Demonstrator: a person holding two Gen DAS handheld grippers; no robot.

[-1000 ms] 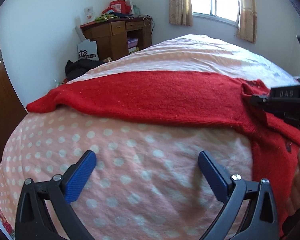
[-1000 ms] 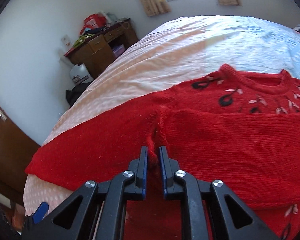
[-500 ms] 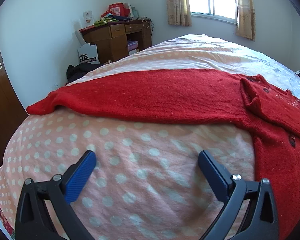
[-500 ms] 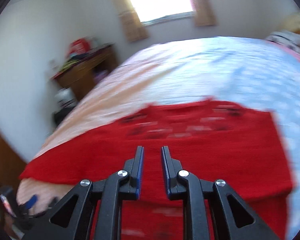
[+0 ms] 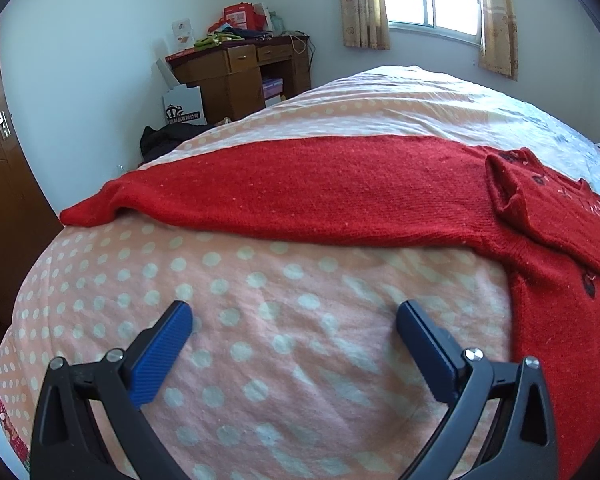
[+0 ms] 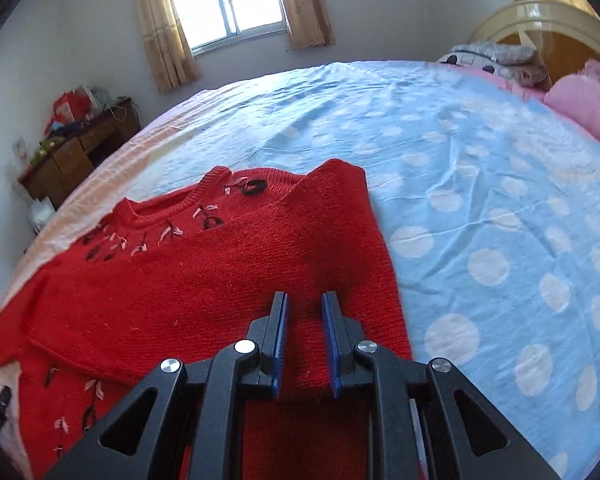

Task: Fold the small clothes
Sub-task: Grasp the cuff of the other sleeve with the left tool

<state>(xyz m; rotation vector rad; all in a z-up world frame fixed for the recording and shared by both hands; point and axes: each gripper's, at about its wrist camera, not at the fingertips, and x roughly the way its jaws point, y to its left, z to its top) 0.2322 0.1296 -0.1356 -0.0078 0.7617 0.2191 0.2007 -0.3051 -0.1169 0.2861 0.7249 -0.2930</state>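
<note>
The red knitted sweater (image 6: 220,280) lies flat on the dotted bedsheet (image 6: 480,208), one sleeve (image 5: 300,192) stretched out unfolded, the other side already turned in. Judged next: take that sleeve at its cuff and lay it square across the body. Left gripper (image 5: 294,338) hovers wide apart, empty; right gripper (image 6: 303,336) is nearly together, clamping nothing. A cluttered wooden desk (image 5: 240,76) stands well apart; nothing obstructs.

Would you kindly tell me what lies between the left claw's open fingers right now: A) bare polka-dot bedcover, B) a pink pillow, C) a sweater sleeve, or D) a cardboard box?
A: the left claw frames only dotted pink bedcover; the red sweater lies beyond its fingertips.
</note>
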